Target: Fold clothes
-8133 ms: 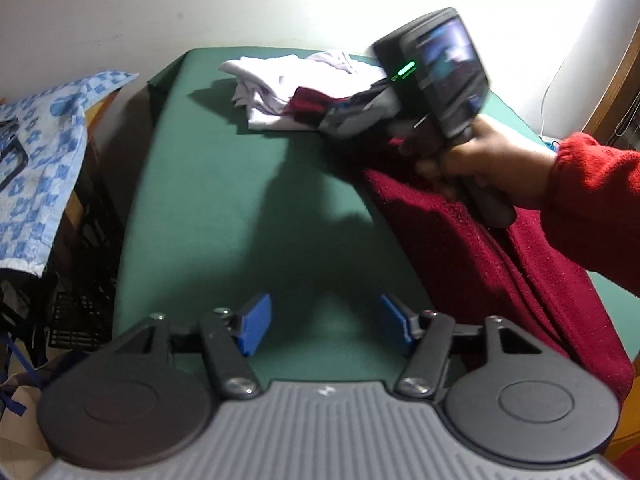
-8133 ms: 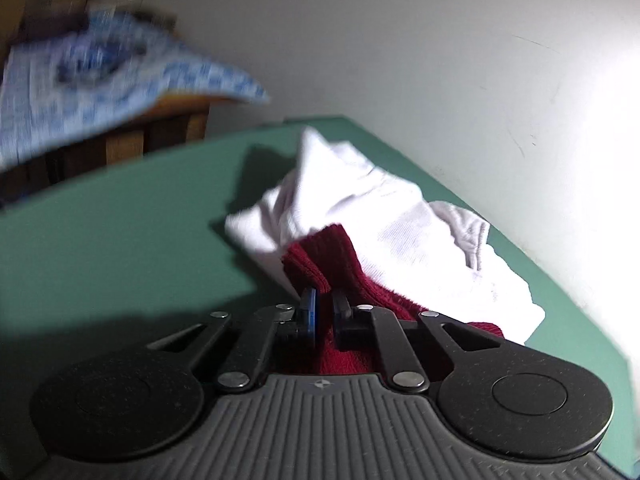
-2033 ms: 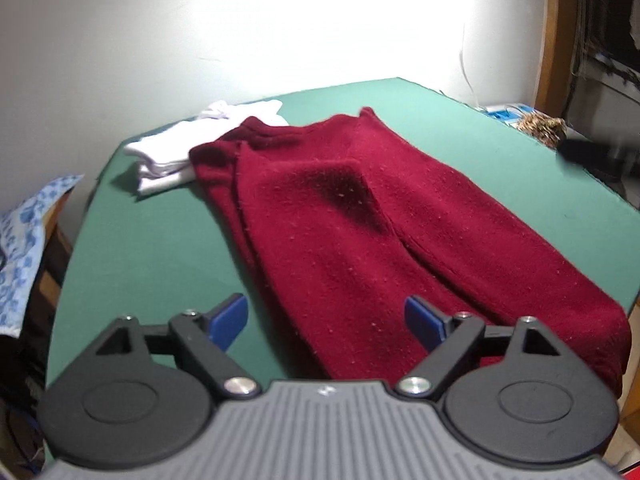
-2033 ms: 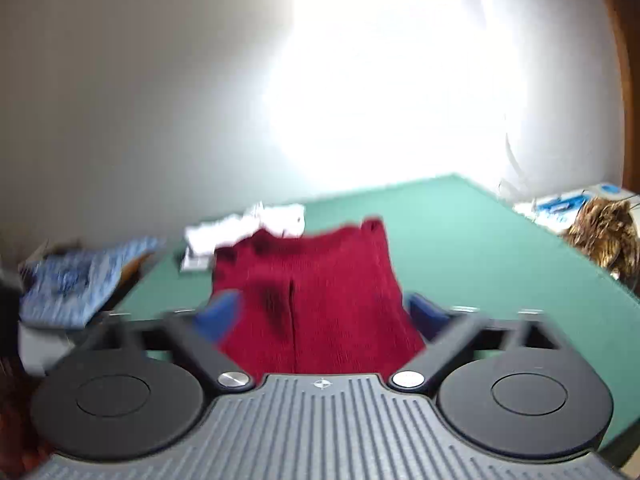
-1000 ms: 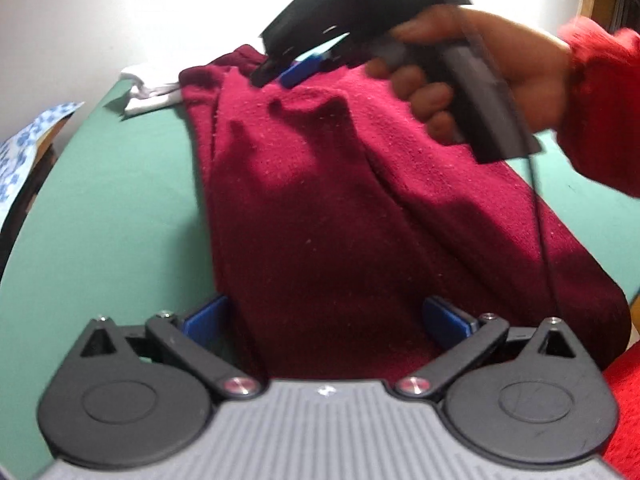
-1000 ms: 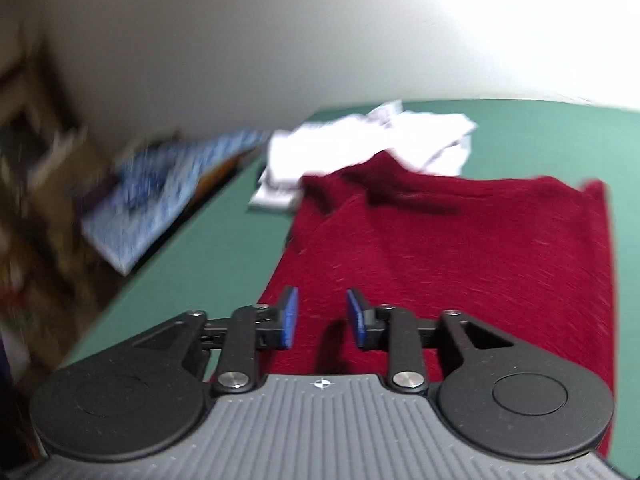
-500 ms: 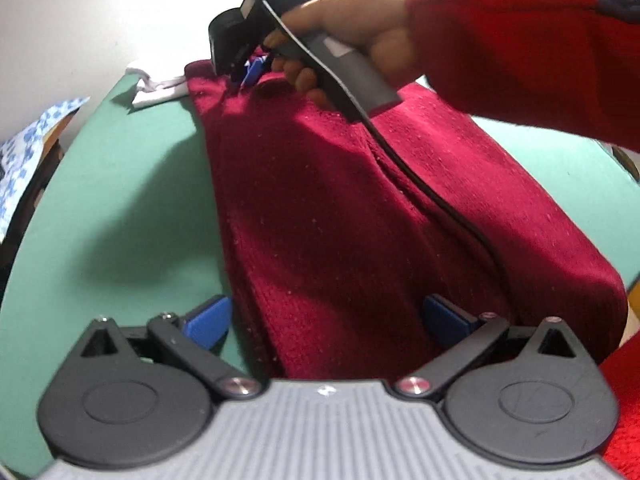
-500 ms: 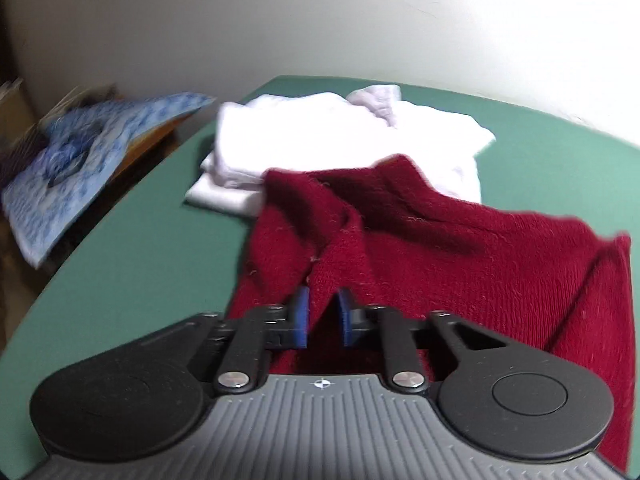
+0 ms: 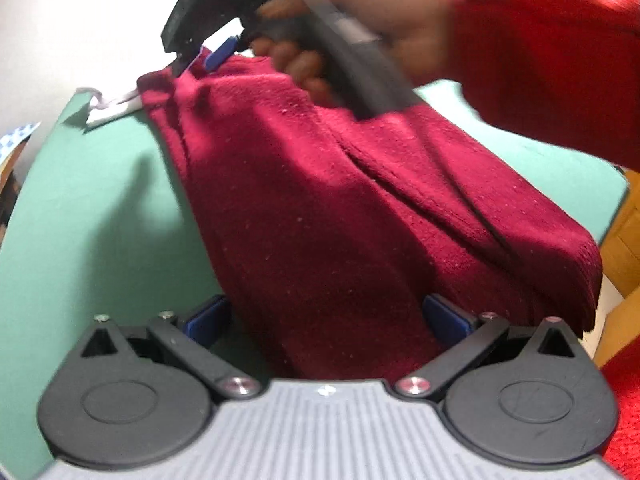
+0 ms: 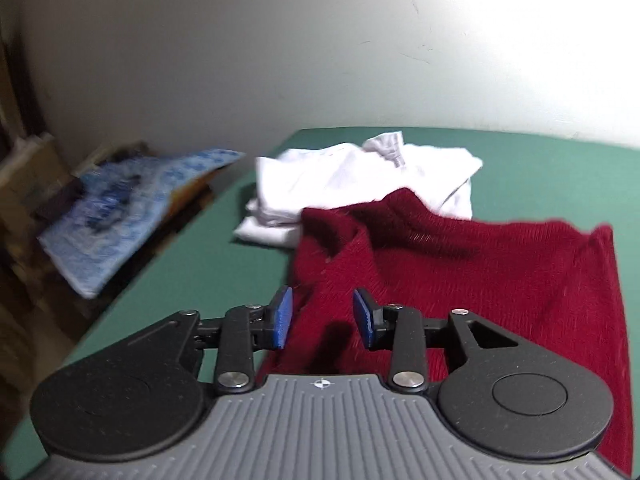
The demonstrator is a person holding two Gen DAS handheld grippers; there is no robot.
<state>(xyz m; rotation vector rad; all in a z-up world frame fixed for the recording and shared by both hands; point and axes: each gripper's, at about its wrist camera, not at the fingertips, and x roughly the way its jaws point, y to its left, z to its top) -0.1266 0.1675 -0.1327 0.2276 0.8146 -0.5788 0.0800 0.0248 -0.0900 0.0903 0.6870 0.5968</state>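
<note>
A dark red knitted garment [image 9: 320,200] lies lengthwise on the green table [image 9: 100,200]. My left gripper [image 9: 326,320] stands open wide, with the garment's near end between its blue pads. At the far end a hand [image 9: 360,12] in a red sleeve holds my right gripper [image 9: 200,60] just above the garment's far corner. In the right wrist view the right gripper [image 10: 323,322] has its jaws opening over the red garment [image 10: 500,272]. Its pads stand apart and press on nothing.
A folded white garment [image 10: 352,176] lies past the red one at the table's far end, partly under it. A blue patterned cloth [image 10: 128,200] is draped over furniture beyond the table's left edge. Wooden furniture [image 9: 624,220] stands off the right edge.
The right gripper was nearly shut on a fold at the red garment's far edge; its jaws have parted and it has lifted a little. The left gripper has stayed open at the near end.
</note>
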